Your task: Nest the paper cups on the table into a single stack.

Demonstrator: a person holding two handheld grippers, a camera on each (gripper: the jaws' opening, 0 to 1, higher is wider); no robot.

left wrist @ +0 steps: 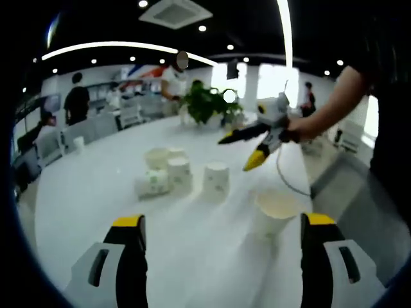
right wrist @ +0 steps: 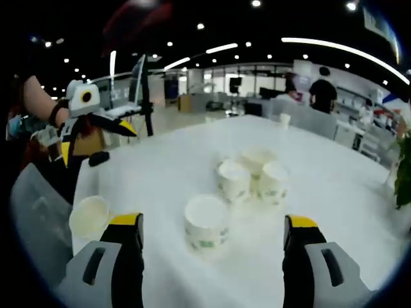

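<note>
In the left gripper view my left claw [left wrist: 222, 240] stands open, its two yellow-tipped jaws wide apart with nothing between them, held above the white worktop [left wrist: 90, 192]. Ahead of the left jaw I see a cluster of paper cups [left wrist: 164, 172]: one lies on its side, with others upright just behind it, touching or nearly so. Just right of that, ahead of the gap between my jaws, an upside-down cup [left wrist: 216, 181] stands a little apart from the cluster. Closer to the right jaw, an upright open cup [left wrist: 277, 208] sits near the worktop's edge. Beyond it my right claw [left wrist: 252, 149] hangs in the air, held by a hand [left wrist: 302, 131], jaws spread and holding nothing. A potted plant [left wrist: 207, 102] stands at the far side.

In the right gripper view, the left claw [right wrist: 96, 138] hovers at far left, jaws parted. My right claw [right wrist: 213, 244] is open and holds nothing, with one cup [right wrist: 205, 224] between and just ahead of its jaws.
</note>
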